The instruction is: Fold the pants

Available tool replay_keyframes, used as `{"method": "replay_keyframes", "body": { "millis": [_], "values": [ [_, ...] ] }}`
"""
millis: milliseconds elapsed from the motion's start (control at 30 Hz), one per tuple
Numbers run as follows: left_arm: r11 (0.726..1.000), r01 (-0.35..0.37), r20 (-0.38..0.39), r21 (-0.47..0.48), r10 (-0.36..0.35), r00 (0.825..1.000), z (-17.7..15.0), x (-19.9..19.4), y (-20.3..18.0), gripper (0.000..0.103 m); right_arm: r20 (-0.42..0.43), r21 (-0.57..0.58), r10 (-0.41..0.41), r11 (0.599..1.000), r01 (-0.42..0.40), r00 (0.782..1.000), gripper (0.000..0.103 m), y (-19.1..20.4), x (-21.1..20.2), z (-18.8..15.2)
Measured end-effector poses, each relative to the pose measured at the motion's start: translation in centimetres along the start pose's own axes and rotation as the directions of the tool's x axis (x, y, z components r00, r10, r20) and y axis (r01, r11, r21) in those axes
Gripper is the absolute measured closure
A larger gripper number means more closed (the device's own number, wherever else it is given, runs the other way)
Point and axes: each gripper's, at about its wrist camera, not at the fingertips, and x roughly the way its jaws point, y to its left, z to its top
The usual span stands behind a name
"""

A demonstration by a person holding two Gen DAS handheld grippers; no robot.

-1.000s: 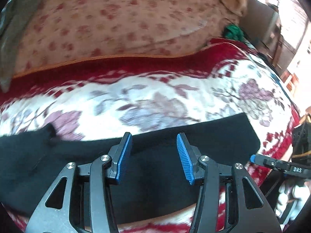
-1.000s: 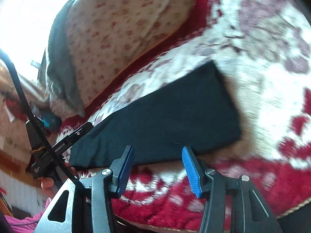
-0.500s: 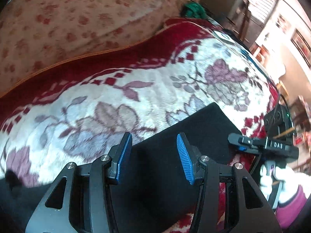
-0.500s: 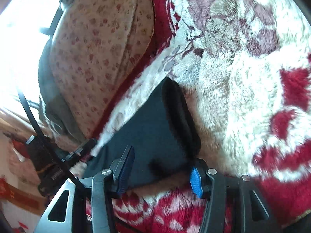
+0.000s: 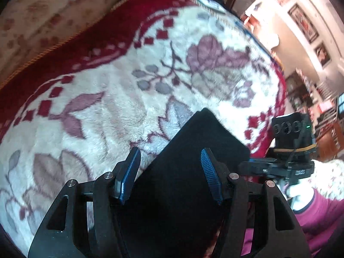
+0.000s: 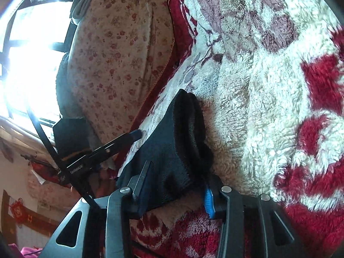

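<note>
The black pants point(image 5: 193, 157) lie as a long folded strip on a fluffy cream and red floral blanket point(image 5: 120, 99). My left gripper point(image 5: 169, 172) is open, its blue pads either side of the strip just above the cloth. In the right wrist view the end of the pants point(image 6: 172, 150) sits between the jaws of my right gripper point(image 6: 176, 189), which stand wide apart around the corner. The cloth's end edge curls up there. The right gripper also shows in the left wrist view point(image 5: 279, 167), at the strip's far end.
A flowered cushion or bolster point(image 6: 120, 49) runs along the back of the bed. A bright window point(image 6: 28, 53) is behind it. Room furniture and framed pictures point(image 5: 305, 28) lie beyond the blanket's right edge. The person's pink sleeve point(image 5: 318, 215) is at lower right.
Both grippers have moved along the pants to the strip's end. The right gripper has closed in so the corner now sits between its jaws. The left gripper stays open.
</note>
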Motion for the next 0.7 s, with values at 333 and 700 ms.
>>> {"method": "replay_keyframes", "body": {
  "millis": [333, 700],
  "values": [
    [0.983, 0.087, -0.133, 0.16, -0.066, 0.989, 0.1, 2.5, -1.9, 0.035, -0.005, 0.013, 0.058, 0.998, -0.058, 0.998, 0.064, -1.1, -0.8, -0.4],
    [0.976, 0.06, -0.091, 0.21, -0.041, 0.995, -0.1, 2.2, -1.5, 0.084, 0.014, 0.038, 0.131, 0.991, -0.132, 0.991, 0.088, -1.2, -0.2, 0.2]
  ]
}}
